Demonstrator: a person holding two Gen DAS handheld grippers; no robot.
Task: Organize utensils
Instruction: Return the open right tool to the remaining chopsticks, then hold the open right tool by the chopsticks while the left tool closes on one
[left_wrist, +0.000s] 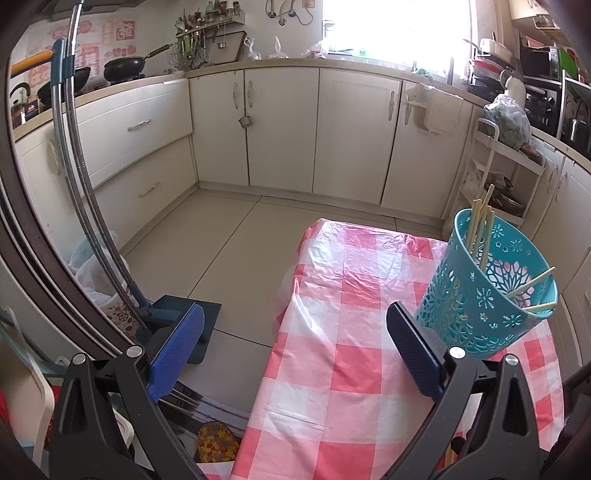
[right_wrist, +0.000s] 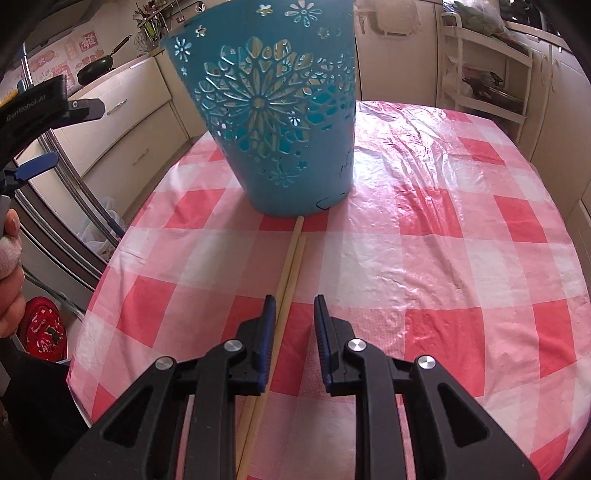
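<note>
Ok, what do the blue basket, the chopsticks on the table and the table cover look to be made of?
Basket: moulded plastic, probably; uniform teal, thin wall with clean flower cut-outs, slight sheen.
Chopsticks: pale, matte, uniform sticks; bamboo or wood likely, could be plastic.
Table cover: thin plastic sheet; glossy, crinkled, glare from the window, checks printed on it.

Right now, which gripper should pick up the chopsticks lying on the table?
Right. The right gripper is open directly over the chopsticks; the left gripper hovers beside the basket, away from them.
</note>
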